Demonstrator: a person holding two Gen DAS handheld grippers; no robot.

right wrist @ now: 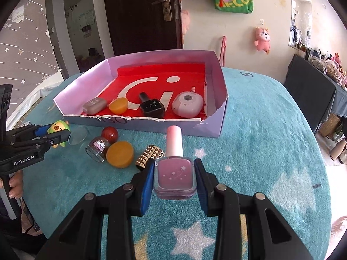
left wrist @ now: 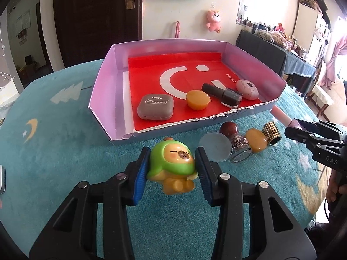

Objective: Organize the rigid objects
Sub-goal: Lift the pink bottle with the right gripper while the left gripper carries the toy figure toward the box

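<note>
My left gripper (left wrist: 173, 162) is shut on a green and yellow bear figurine (left wrist: 173, 166), held over the teal cloth just in front of the lilac box (left wrist: 104, 91). My right gripper (right wrist: 174, 173) is shut on a pink nail polish bottle (right wrist: 175, 177) with a pale pink cap, to the box's front right. The box has a red liner and holds a grey eyeshadow case (left wrist: 155, 107), an orange half-sphere (left wrist: 197, 99), a black nail polish bottle (left wrist: 223, 94) and a pink oval case (left wrist: 247, 89). The figurine also shows in the right wrist view (right wrist: 57, 127).
On the cloth in front of the box lie a clear round lid (left wrist: 214, 146), a glitter bottle with a dark red ball cap (left wrist: 236, 143), an orange disc (left wrist: 256, 143) and a gold studded ring (left wrist: 271, 133). The table edge curves away on the right.
</note>
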